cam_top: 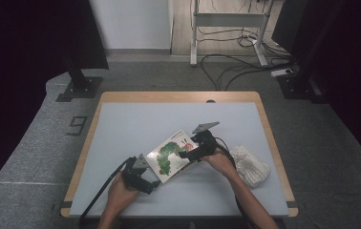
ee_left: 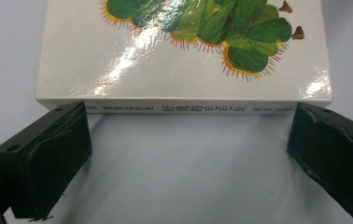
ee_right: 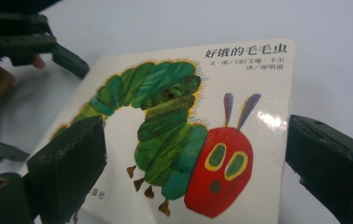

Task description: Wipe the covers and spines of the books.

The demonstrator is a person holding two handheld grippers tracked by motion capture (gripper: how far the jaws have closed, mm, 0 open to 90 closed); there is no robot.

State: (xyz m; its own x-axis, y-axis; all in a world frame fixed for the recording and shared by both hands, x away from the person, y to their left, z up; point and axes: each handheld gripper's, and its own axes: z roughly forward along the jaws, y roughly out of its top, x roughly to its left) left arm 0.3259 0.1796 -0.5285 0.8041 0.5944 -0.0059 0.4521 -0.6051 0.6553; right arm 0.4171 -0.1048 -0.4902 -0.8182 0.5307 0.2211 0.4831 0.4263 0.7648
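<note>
Right hand-held gripper hovers over the near-right part of the picture book, its jaws spread wide, one on each side of the caterpillar's red face as its own view shows, with nothing pinched between them. Left hand-held gripper sits low at the book's near-left edge; in the left gripper view its jaws also stand wide, one at each end of the printed spine, close to it but not pressing on it as far as I can tell.

That book, a thick white board book with a green caterpillar on the cover, lies closed and flat near the middle of the grey bench, turned at an angle.

My reading is that the work is at the approach stage: the book is framed from two sides but not yet gripped. A next move would call for one pair of jaws to come down onto an edge and close; the cover looks glossy, so slipping is a risk.

Just right of the right hand lies a white knitted item, apart from the book and out of the way. Each cable trails back toward the person.
</note>
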